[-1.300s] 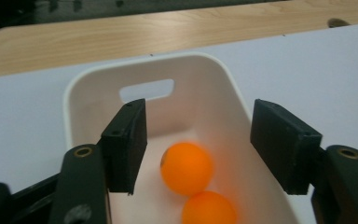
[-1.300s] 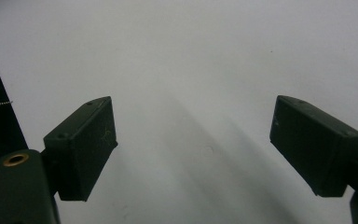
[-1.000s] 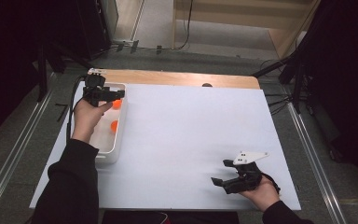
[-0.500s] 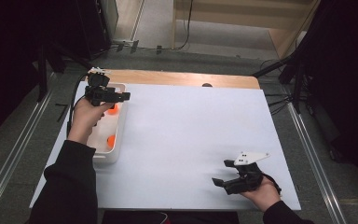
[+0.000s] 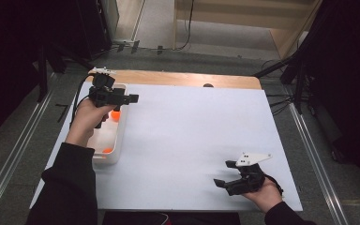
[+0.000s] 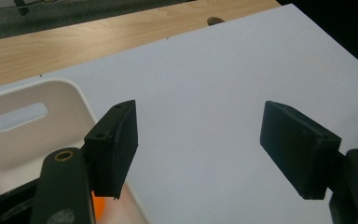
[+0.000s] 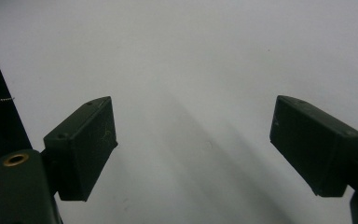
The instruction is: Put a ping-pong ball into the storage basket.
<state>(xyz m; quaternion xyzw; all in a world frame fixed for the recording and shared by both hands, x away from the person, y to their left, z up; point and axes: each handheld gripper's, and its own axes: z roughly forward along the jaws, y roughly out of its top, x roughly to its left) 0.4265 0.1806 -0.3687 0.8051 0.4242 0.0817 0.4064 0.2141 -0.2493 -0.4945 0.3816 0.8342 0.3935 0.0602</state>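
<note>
A white bin (image 5: 118,138) stands at the table's left edge with orange pieces in it, one (image 5: 116,116) under my left hand and one (image 5: 108,150) nearer the front. My left gripper (image 5: 129,99) hovers above the bin's far end and points right over the white tabletop (image 5: 192,136). Its jaws have just been opening and stand open with nothing between them. In the left gripper view the left gripper (image 6: 198,135) looks past the bin's rim (image 6: 77,91), an orange piece (image 6: 100,205) below. My right gripper (image 5: 222,181) rests open and empty near the front right corner, the right gripper (image 7: 193,140) above bare white surface.
A wooden strip (image 5: 183,79) runs along the table's far edge with a small dark hole (image 5: 208,85) in it. Metal rails flank the table on both sides. Dark stands and cables sit on the floor beyond the far edge.
My left hand has risen and shifted toward the far end of the bin, its jaws a little wider. The right hand has not moved.
</note>
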